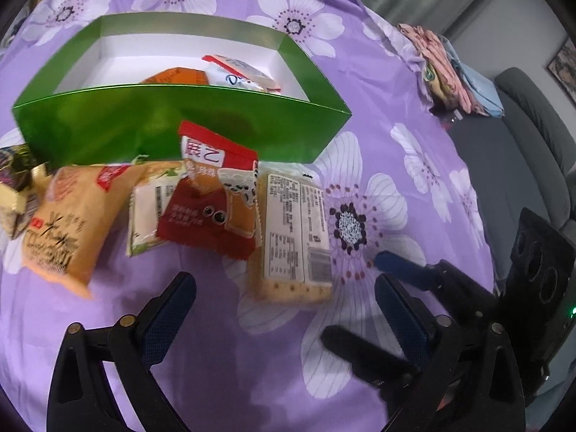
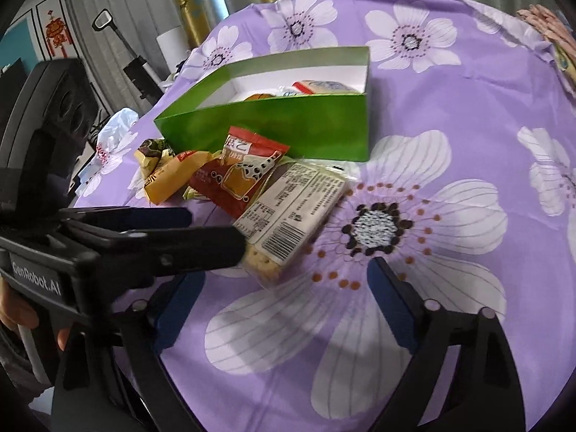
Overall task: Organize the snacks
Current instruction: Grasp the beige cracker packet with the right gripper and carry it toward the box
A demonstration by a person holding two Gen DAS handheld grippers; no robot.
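Observation:
A green box (image 1: 180, 126) with a white inside stands on the purple flowered cloth and holds a few snack packs (image 1: 230, 72). In front of it lie an orange pack (image 1: 68, 223), a pale green pack (image 1: 147, 208), a red pack (image 1: 212, 194) and a clear cracker pack (image 1: 291, 237). My left gripper (image 1: 284, 295) is open and empty, just short of the cracker pack. My right gripper (image 2: 284, 288) is open and empty, near the cracker pack's (image 2: 288, 212) near end. The box (image 2: 288, 126) and red pack (image 2: 237, 176) lie beyond. The left gripper's fingers (image 2: 201, 244) cross the right wrist view.
A dark-and-gold wrapped snack (image 1: 14, 194) lies at the far left. Folded cloths (image 1: 453, 72) sit at the cloth's right edge, with a grey sofa (image 1: 522, 136) beyond. The right gripper (image 1: 399, 273) shows at lower right in the left wrist view.

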